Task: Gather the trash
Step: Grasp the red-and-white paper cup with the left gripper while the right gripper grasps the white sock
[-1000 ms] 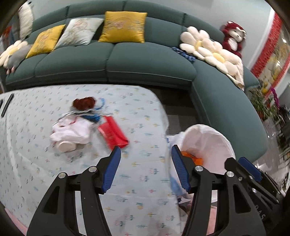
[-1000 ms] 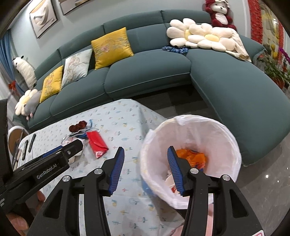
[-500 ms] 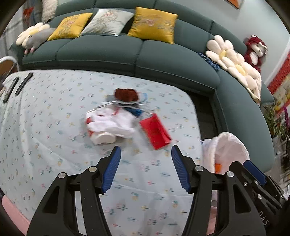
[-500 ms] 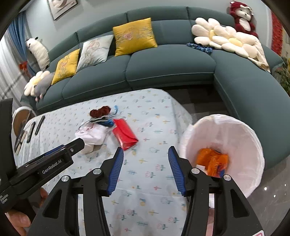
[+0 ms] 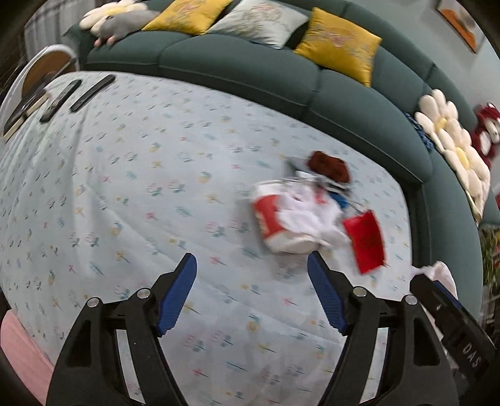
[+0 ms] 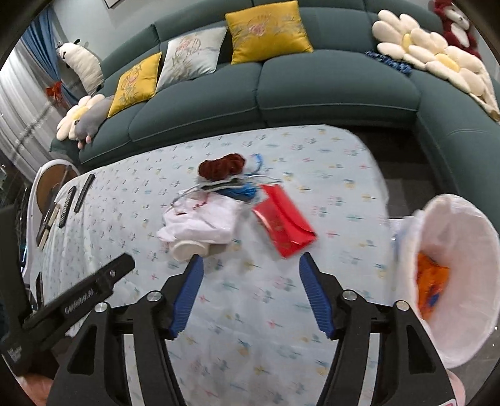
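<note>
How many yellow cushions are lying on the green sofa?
2. One yellow square cushion leans on the backrest near the middle of the dark green fabric sofa; the other is further left, beyond a pale grey embroidered cushion. Others may lie outside the view.

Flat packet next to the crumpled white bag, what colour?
Red, flat packet with faint gold print; clearest in the right wrist view.

The worktop [image 6: 328, 162] wears a thin printed cloth. The red packet [image 6: 282, 225] looks like glossy paper. The bin liner [image 6: 462, 237] is thin white plastic. The sofa [image 6: 328, 84] is matt green fabric.
</note>
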Demonstrator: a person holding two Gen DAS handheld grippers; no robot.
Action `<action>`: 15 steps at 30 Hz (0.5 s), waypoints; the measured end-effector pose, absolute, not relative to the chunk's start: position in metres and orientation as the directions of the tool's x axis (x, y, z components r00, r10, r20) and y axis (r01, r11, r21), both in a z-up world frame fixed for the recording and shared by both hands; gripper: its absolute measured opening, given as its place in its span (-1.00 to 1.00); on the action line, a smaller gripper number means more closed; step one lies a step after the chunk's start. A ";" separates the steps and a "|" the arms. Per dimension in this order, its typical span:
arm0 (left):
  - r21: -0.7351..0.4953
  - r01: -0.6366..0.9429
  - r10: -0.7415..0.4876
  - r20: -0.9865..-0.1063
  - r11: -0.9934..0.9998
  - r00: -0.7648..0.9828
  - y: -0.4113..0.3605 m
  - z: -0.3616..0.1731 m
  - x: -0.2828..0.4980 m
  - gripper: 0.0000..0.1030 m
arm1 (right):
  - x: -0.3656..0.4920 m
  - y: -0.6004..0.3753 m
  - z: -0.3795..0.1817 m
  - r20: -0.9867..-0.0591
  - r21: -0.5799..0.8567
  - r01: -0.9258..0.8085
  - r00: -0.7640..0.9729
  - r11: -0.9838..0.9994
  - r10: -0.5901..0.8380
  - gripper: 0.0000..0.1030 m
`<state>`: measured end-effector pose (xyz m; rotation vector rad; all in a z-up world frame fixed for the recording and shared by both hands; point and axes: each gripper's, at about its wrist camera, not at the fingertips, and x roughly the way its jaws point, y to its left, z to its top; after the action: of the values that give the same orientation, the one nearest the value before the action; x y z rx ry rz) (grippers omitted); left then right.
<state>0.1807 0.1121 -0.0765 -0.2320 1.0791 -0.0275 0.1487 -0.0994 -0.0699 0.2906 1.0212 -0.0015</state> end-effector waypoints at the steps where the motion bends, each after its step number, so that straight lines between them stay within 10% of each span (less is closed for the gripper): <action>1: -0.198 -0.101 -0.129 -0.874 0.975 0.468 0.118 -0.079 0.184 0.35 | 0.156 -0.095 -0.072 -0.843 0.240 0.134 0.520 0.961 0.138 0.25; 15: -0.227 -0.166 -0.139 -0.897 0.960 0.420 0.141 -0.107 0.234 0.47 | 0.248 -0.055 -0.131 -0.902 0.240 0.158 0.402 0.958 0.159 0.28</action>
<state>0.2342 0.1409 -0.1067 -0.3007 1.1417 0.0175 0.2483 -0.0549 -0.1307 0.3082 1.1623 0.0008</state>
